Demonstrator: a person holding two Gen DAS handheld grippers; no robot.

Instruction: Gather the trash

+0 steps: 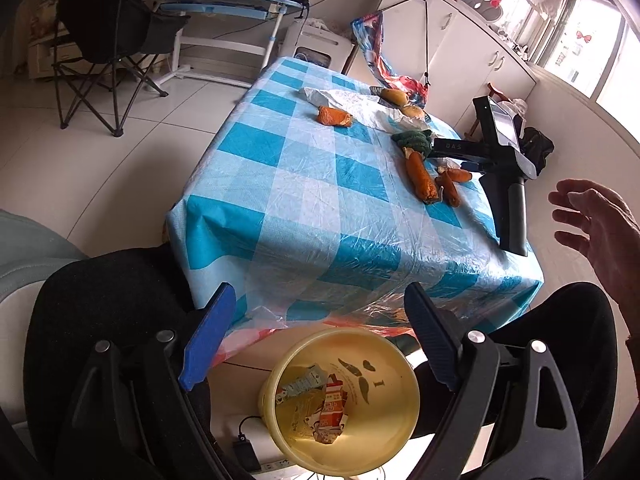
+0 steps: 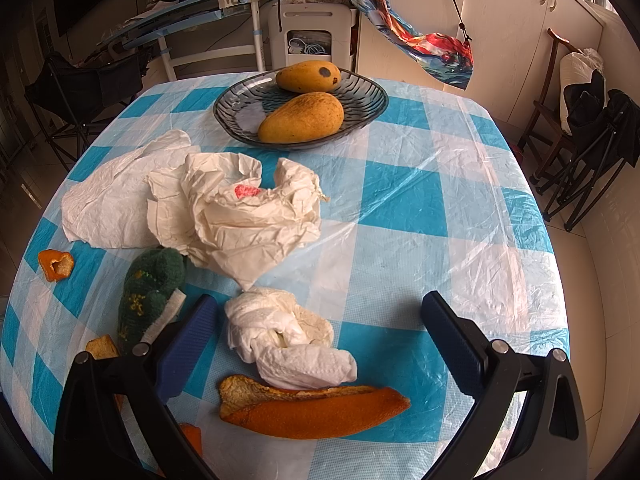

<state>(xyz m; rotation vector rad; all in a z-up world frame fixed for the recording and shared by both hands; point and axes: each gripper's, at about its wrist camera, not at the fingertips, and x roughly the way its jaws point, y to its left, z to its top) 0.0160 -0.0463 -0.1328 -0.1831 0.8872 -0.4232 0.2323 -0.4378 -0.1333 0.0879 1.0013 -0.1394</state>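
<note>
From your left wrist, the left gripper (image 1: 316, 340) hangs with fingers spread and empty over the yellow bin (image 1: 340, 400), which already holds torn cartons; peels remain on the table (image 1: 280, 184).

Your right wrist shows close up the right gripper (image 2: 320, 336), open around the crumpled tissue (image 2: 288, 336), beside the orange peel (image 2: 312, 408).

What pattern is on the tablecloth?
Blue and white checks on the tablecloth; the right wrist view shows it best.
</note>
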